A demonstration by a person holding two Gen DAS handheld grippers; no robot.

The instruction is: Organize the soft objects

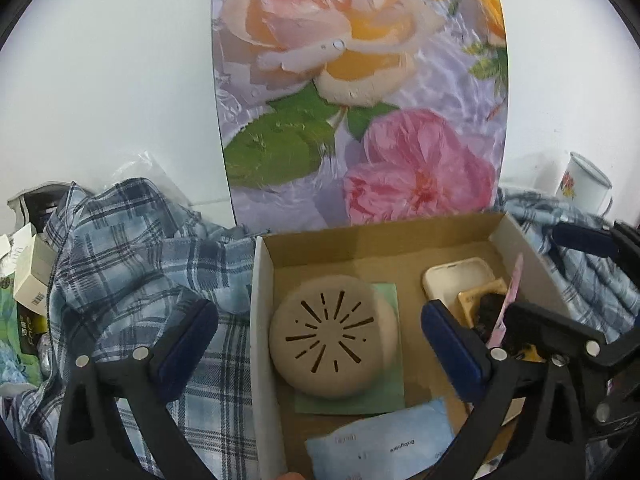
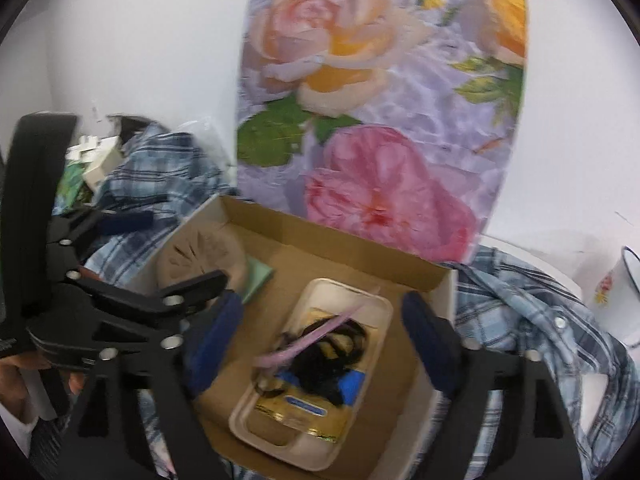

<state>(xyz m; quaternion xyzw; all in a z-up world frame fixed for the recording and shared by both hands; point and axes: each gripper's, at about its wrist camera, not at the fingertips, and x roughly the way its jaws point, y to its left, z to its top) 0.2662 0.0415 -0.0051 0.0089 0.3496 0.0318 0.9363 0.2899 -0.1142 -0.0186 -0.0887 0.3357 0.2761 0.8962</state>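
Observation:
An open cardboard box rests on a blue plaid shirt. Inside lie a beige round slotted pad on a green sheet, a light blue wipes pack, and a cream tray holding black cords, a pink strip and a gold-blue packet. My left gripper is open, straddling the box's left wall and the pad. My right gripper is open above the tray; it also shows in the left wrist view.
The box's floral lid stands upright against a white wall. A white enamel mug stands at the right. Small boxes and packets are piled at the left, with a clear plastic bag.

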